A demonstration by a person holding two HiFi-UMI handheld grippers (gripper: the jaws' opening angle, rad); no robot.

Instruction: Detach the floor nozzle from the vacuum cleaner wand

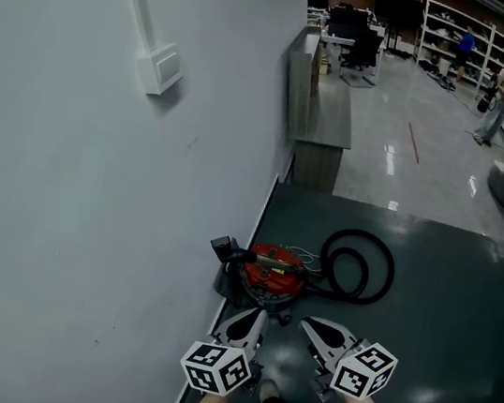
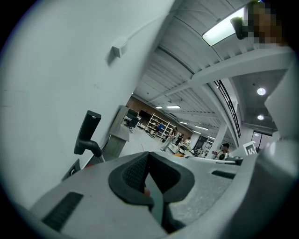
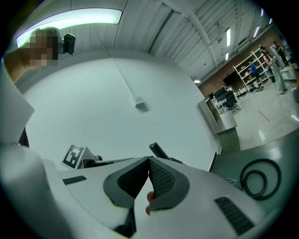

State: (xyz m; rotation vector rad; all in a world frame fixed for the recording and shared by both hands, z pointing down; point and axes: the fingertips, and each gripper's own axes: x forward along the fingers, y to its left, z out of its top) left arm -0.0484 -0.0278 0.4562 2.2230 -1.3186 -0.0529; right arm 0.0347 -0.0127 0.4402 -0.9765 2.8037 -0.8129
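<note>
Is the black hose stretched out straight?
No, the hose lies curled in a loop beside the red vacuum.

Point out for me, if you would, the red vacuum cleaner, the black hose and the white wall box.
red vacuum cleaner (image 1: 275,280), head view, on its red body.
black hose (image 1: 328,253), head view, on the left side of its coil.
white wall box (image 1: 162,69), head view, on its front face.
</note>
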